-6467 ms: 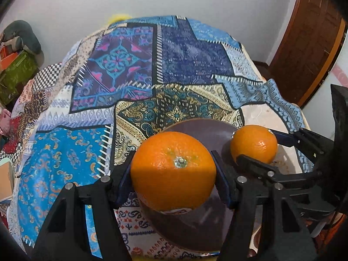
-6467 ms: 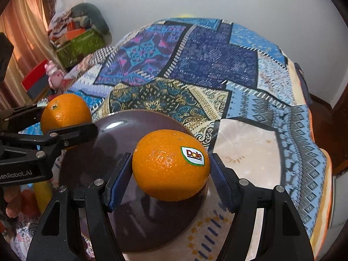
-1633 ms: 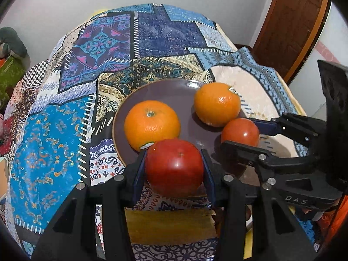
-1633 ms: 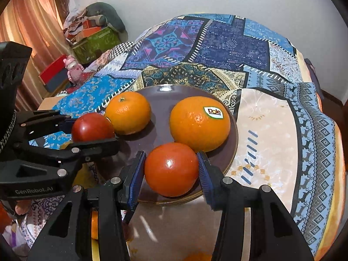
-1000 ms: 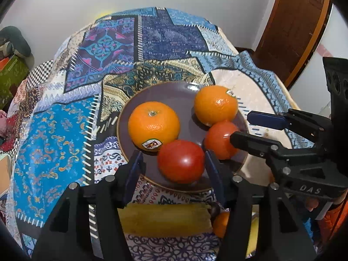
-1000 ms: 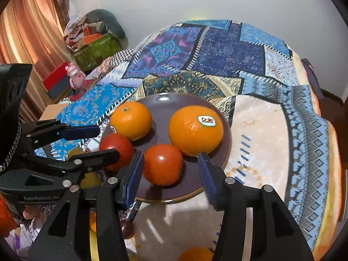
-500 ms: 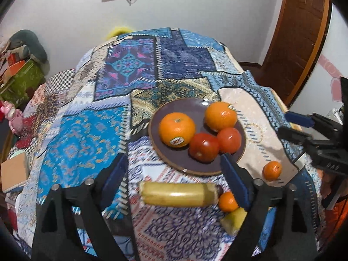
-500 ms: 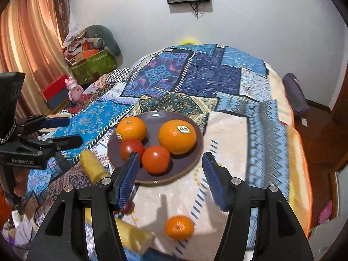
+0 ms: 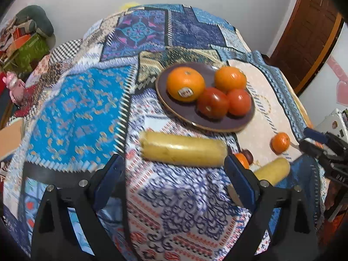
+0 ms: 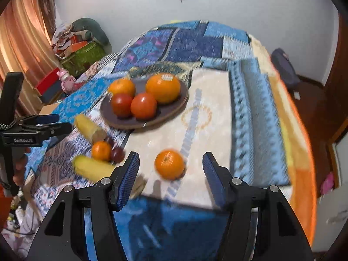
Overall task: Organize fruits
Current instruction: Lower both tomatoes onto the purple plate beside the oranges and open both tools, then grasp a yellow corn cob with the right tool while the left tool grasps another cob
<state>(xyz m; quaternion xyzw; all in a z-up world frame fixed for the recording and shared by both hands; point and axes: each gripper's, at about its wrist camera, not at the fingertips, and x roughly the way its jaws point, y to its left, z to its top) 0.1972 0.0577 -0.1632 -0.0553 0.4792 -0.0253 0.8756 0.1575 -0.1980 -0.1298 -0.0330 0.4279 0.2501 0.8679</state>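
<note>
Four fruits sit together on the brown plate (image 9: pixel 217 128): two oranges (image 9: pixel 185 84) at the back and two tomatoes (image 9: pixel 213 102) touching in front, the plate resting on the patchwork cloth (image 9: pixel 71 108) of the bed. From my left wrist view, the left tool (image 9: pixel 174 178) hangs above the cloth with its jaws opening wide and nothing between them; just beyond them lies a yellow corn cob (image 9: pixel 182 149). Further right I see a second cob (image 9: pixel 273 170), a small orange (image 9: pixel 241 160) beside a dark round fruit (image 9: pixel 248 153), and a mandarin (image 9: pixel 280 142) on its own. My right tool (image 10: pixel 170 165) is parted about halfway and holds nothing, with that mandarin lying on the cloth beyond its tips.
</note>
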